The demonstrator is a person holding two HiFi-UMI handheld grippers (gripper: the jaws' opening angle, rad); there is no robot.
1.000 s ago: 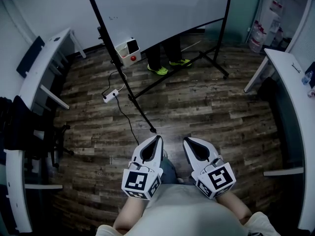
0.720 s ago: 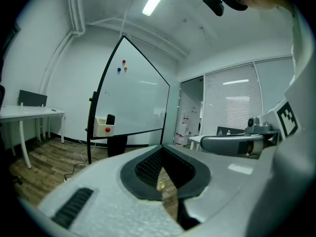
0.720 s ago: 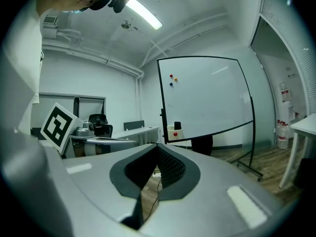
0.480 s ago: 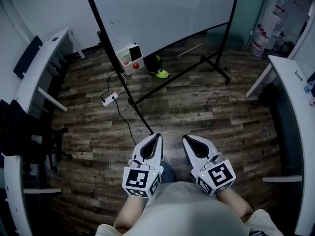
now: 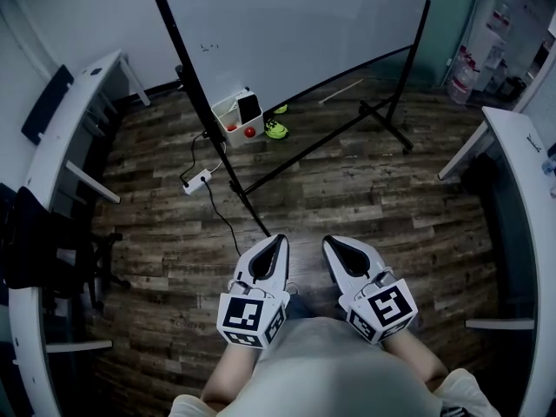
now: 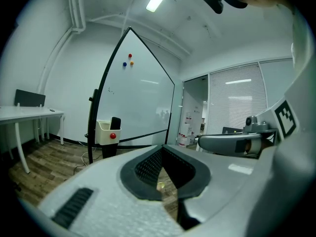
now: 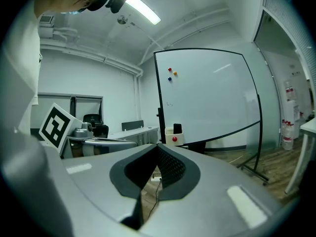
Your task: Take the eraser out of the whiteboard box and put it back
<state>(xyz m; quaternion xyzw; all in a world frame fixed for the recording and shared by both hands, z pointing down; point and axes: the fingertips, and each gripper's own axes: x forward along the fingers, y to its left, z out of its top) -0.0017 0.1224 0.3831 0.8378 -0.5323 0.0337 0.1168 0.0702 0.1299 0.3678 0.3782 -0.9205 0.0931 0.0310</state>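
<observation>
Head view, far left: white counter (image 5: 62, 124) curving down the edge, dark chair (image 5: 35, 233) against it. Right of that, a power strip (image 5: 198, 181) on the wood floor (image 5: 365, 189), cable running toward bottom centre. Upper left of centre: white box (image 5: 228, 115) hanging on the left pole of the whiteboard (image 5: 295, 24) stand. Eraser (image 5: 249, 107) is inside the box, a dark block standing upright at its right end, with a red ball (image 5: 249, 132) on the box front just below it. Green shoe (image 5: 275, 129) on the floor just right of the box, under the board's bottom edge. Bottom centre: left tongs (image 5: 279, 239) closed, tips meeting, nothing between them; only floor shows through the gap behind the tips in the left gripper view. Right tongs (image 5: 328, 241) just beside them, also closed and empty. Both point up-frame toward the board, held roughly level, well short of the box. Both gripper views have the box and eraser ahead, above the jaw tips. Upper right corner: bottles (image 5: 460, 76) by the wall. Far right: second white counter (image 5: 521, 172).
</observation>
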